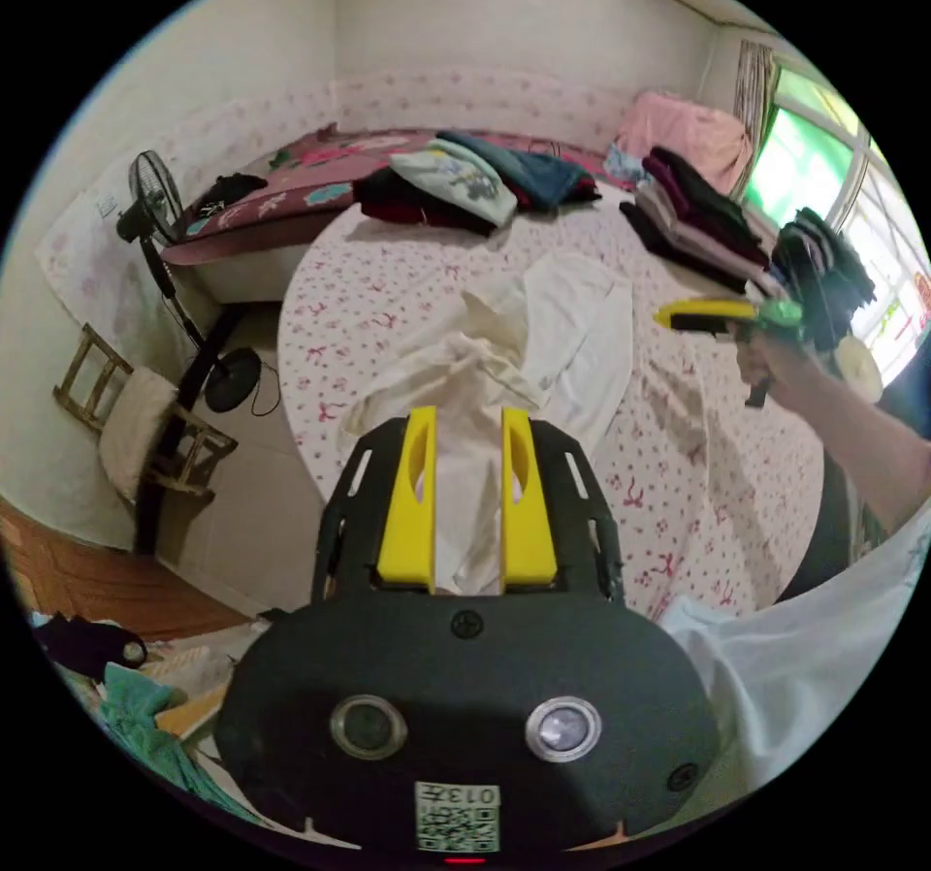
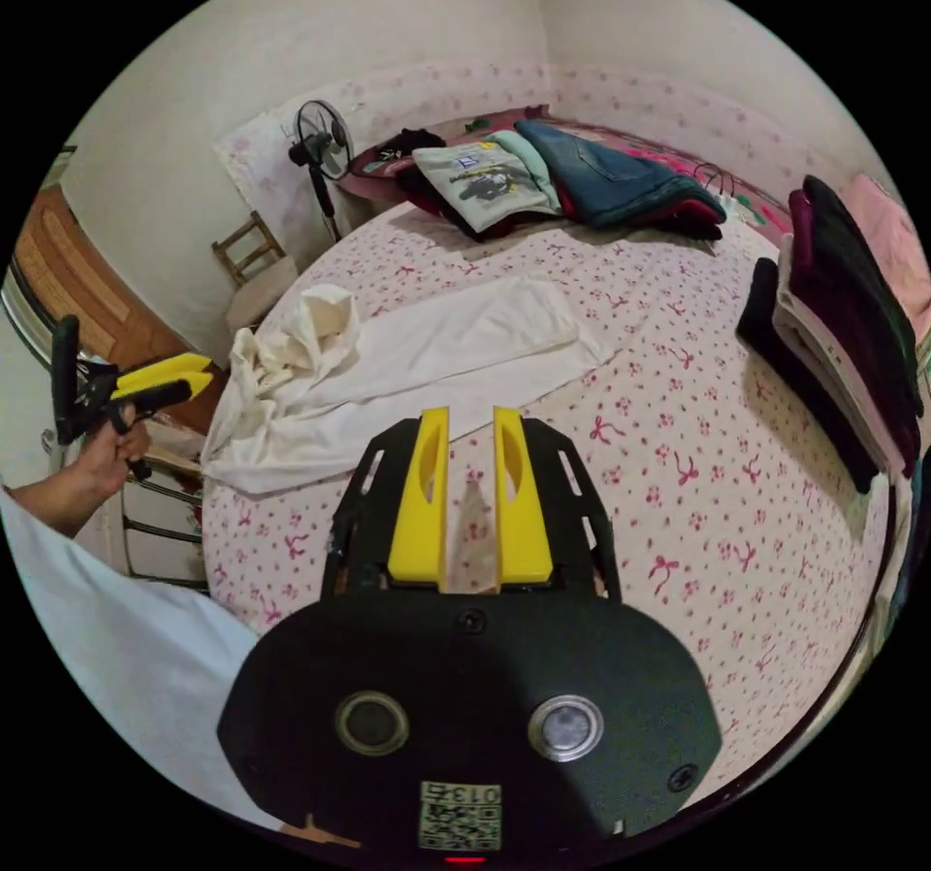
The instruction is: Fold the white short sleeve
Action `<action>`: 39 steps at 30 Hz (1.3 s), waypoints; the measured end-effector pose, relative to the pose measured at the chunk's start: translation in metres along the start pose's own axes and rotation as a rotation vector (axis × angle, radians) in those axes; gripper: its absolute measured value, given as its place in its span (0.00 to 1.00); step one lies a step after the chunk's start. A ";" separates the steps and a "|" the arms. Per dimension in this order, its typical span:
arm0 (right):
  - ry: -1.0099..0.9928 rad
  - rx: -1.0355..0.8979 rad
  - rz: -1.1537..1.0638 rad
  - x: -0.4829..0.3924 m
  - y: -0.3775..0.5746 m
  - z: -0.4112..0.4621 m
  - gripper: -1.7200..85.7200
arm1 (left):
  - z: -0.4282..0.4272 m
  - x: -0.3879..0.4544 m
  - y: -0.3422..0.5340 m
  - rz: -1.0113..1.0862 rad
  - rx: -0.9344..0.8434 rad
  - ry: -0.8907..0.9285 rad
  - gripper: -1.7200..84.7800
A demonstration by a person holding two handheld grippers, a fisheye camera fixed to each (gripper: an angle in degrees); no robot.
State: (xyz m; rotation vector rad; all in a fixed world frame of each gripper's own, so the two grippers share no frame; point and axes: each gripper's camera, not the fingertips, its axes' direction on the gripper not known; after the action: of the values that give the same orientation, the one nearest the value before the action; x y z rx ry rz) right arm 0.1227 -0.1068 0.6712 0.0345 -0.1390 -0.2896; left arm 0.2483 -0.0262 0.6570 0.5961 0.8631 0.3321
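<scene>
Two grippers are held above a bed with a pink-patterned sheet (image 2: 698, 483). The white short sleeve (image 2: 407, 357) lies on that sheet near the bed's edge, one end flat, the other bunched. Left gripper (image 1: 468, 425): jaws apart, nothing between them, hovering over the crumpled end. Right gripper (image 2: 472, 423): jaws apart, empty, over bare sheet just beside the garment. Folded clothes stacks (image 2: 844, 328) sit at the far side.
</scene>
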 end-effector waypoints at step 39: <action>0.044 0.004 0.127 -0.044 0.153 0.006 0.13 | 0.025 0.039 0.108 0.433 -0.341 0.505 0.03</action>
State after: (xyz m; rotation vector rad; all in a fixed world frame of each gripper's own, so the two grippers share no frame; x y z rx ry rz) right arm 0.1233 0.0523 0.6793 0.0356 -0.0973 -0.1617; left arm 0.2882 0.0695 0.7123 0.3768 1.1243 1.0343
